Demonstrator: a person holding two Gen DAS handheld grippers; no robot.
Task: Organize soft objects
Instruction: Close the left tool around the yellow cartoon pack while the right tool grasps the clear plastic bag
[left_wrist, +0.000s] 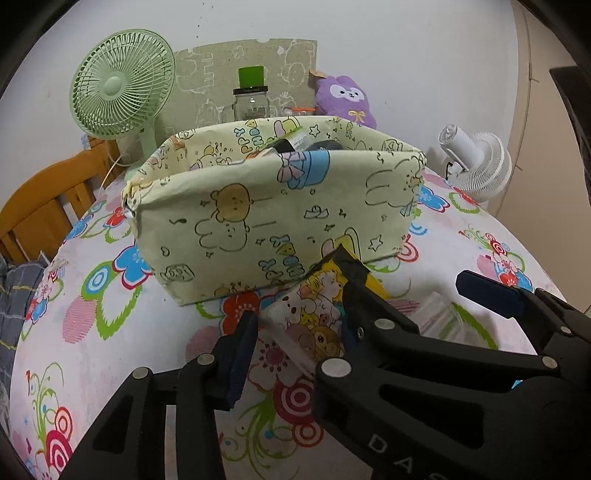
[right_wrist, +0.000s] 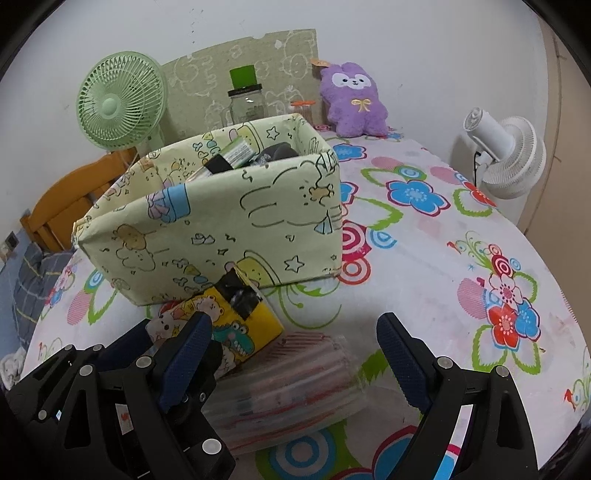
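Cartoon tissue pack (left_wrist: 314, 314) between spread left gripper (left_wrist: 295, 325) fingers; right gripper (right_wrist: 295, 350) agape over clear pouch (right_wrist: 288, 380).
Both soft, light; pinch mid-body.

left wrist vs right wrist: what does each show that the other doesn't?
Left wrist only: the left gripper open around the cartoon-print pack, seen from behind its own fingers.
Right wrist only: the clear striped packet in full between the open right gripper fingers, and the pack's yellow crocodile side.
Both: the fabric storage box, green fan, purple plush, white fan, glass jar, floral tablecloth.
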